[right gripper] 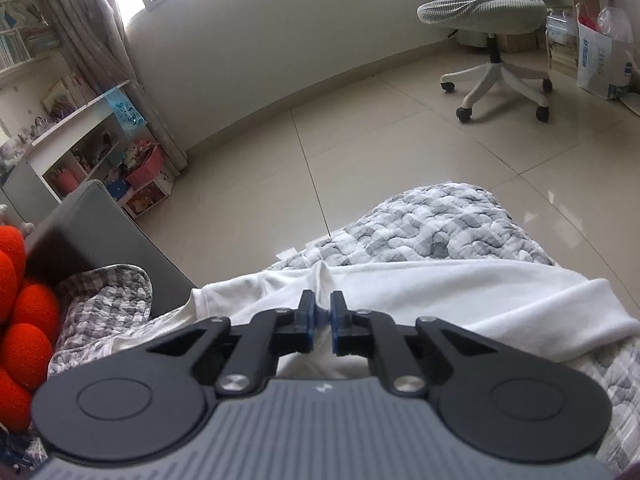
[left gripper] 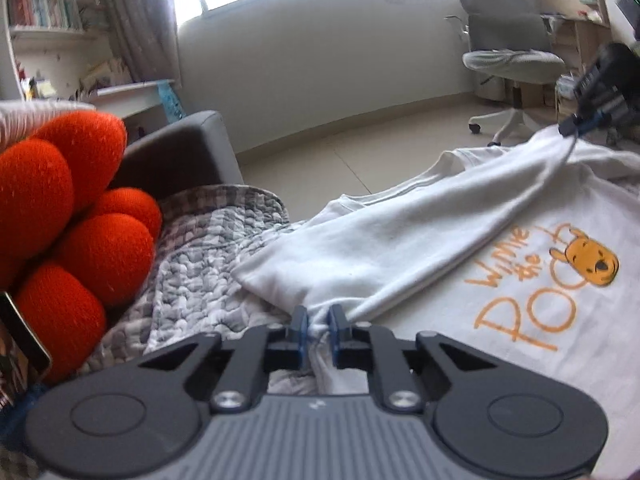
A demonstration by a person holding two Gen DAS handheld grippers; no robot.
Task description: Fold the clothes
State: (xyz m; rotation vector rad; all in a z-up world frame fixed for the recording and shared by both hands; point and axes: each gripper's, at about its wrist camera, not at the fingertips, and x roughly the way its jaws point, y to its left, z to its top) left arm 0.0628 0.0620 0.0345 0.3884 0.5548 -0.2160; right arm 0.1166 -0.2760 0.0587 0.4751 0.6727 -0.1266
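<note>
White cotton T-shirt [left gripper: 420, 240] with an orange bear print lies on a grey quilted blanket [left gripper: 200, 272], one side partly folded over the front. Left gripper [left gripper: 319, 322]: jaws closed on a bunched edge of the shirt at its near end. Right gripper [right gripper: 323, 314]: jaws closed on a pinch of the shirt's white fabric; in the left wrist view it appears at the far corner, holding the cloth up. Orange knotted cushion [left gripper: 68, 216] sits just beside the blanket. Grey office chair [right gripper: 486, 20] stands well apart on the tiled floor [right gripper: 380, 132].
</note>
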